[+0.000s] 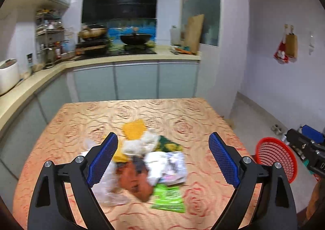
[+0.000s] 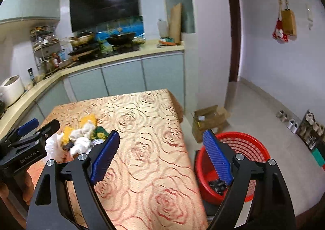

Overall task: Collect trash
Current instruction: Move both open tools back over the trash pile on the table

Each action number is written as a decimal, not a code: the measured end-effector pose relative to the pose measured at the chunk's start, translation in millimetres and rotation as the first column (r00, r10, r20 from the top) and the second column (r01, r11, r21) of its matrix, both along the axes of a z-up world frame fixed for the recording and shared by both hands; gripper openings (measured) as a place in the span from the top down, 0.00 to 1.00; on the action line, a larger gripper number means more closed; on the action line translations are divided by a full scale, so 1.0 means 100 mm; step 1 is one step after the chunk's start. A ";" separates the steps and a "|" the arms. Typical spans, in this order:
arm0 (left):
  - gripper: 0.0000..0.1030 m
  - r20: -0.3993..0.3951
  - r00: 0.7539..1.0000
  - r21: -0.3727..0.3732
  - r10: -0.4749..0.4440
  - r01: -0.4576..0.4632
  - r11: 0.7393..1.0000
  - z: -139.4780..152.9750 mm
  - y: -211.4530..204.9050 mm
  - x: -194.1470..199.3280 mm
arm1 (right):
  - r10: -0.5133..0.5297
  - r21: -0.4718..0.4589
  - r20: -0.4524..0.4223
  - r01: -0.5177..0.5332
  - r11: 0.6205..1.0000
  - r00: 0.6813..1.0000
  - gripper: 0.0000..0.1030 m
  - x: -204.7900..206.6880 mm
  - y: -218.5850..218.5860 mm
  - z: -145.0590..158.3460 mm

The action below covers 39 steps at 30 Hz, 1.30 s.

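Both grippers wide apart, empty.

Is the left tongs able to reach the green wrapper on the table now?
Probably yes: the left tongs stand open above the pile, and the green wrapper lies uncovered at its near edge.

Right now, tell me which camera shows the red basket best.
The right wrist view: the red basket stands on the floor beside the table, its inside and something dark at the bottom visible. The left wrist view catches only part of it at the edge.
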<state>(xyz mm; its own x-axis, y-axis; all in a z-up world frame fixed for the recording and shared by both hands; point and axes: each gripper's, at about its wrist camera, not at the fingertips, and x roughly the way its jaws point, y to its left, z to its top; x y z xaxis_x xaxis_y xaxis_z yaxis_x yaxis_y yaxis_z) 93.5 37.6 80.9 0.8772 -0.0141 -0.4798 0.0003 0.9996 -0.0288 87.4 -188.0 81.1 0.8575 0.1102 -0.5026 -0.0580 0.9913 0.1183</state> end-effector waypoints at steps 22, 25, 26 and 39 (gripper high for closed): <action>0.14 -0.106 0.970 -0.018 0.217 -0.220 0.975 -0.57 1.17 -0.25 | 0.186 -0.027 -0.076 -0.188 0.982 0.980 0.20 0.30 0.94 -0.26; 0.14 -0.132 0.974 -0.035 0.185 -0.191 0.981 -0.65 1.17 -0.15 | 0.189 -0.033 -0.087 -0.193 0.981 0.978 0.20 0.34 0.98 -0.30; 0.14 -0.137 0.975 -0.036 0.177 -0.184 0.982 -0.66 1.16 -0.12 | 0.189 -0.034 -0.088 -0.192 0.981 0.978 0.20 0.35 0.99 -0.31; 0.27 -0.208 0.968 0.022 0.139 -0.138 0.990 -0.88 1.02 0.37 | 0.174 -0.039 -0.129 -0.181 0.983 0.976 0.20 0.54 1.04 -0.45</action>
<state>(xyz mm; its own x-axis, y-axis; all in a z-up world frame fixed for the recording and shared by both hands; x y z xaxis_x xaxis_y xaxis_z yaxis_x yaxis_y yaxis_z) 130.5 139.8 -7.3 0.7512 0.1047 -0.6517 -0.1434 0.9896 -0.0063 141.2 -84.2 35.7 0.7568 0.2268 -0.6130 -0.2217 0.9713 0.0857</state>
